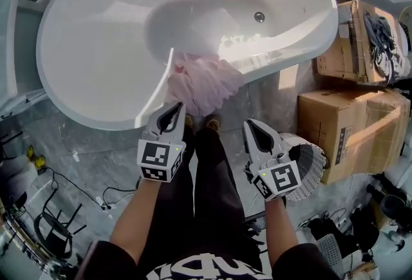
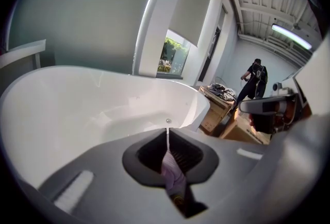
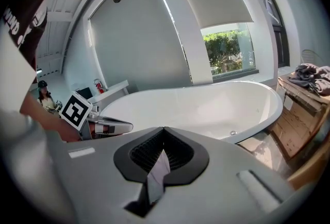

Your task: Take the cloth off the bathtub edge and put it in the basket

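A pink cloth (image 1: 206,82) hangs over the near rim of the white bathtub (image 1: 71,85). My left gripper (image 1: 175,108) is shut, and its tips sit at the cloth's lower left edge. In the left gripper view the jaws meet in a thin line, nothing shows between the tips, and the cloth (image 2: 174,179) appears through the gap below them. My right gripper (image 1: 250,125) is shut and empty, to the right of the cloth, above the floor. A white woven basket (image 1: 312,166) stands on the floor under the right gripper's body.
Cardboard boxes (image 1: 351,124) stand right of the tub; the farther box (image 1: 351,40) has dark items on top. The holder's black-trousered legs (image 1: 206,169) stand between the grippers. Cables (image 1: 64,188) lie on the grey floor at left. A person (image 2: 255,76) stands far off.
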A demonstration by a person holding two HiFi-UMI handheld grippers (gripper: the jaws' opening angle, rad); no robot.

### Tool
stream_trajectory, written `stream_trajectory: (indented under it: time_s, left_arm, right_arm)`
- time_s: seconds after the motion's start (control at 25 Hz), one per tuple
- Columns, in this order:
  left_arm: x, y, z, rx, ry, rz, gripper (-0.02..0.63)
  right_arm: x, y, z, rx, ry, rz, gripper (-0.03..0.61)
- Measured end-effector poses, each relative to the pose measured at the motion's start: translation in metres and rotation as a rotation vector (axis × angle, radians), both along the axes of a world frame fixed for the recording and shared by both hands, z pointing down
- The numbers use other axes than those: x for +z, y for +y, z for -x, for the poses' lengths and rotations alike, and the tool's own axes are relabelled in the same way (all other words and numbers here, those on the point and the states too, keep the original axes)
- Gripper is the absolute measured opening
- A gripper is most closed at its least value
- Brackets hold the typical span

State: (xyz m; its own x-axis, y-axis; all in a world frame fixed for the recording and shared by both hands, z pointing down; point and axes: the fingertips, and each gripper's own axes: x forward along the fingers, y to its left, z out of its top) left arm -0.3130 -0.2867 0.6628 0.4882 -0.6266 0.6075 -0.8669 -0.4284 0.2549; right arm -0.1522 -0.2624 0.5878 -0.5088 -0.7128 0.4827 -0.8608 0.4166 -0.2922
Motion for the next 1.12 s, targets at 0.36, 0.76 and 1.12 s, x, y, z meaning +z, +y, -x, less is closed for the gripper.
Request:
stream_trajectory:
  time_s: [0.36, 0.76, 1.12]
  left_arm:
    - [0.022, 0.010, -0.012, 0.009, -0.009, 0.039, 0.028]
    - [0.046, 0.012, -0.025, 0.031, 0.014, 0.095, 0.225]
    - [0.062, -0.001, -0.026, -0.041, -0.008, 0.153, 0.342]
  right_arm:
    - [0.015, 0.006, 0.004, -0.012, -0.011, 0.016, 0.009]
    - [0.023, 0.016, 0.003, -0.020, -0.011, 0.036, 0.009]
    - [0.031, 0.019, 0.000, -0.046, -0.016, 0.069, 0.009]
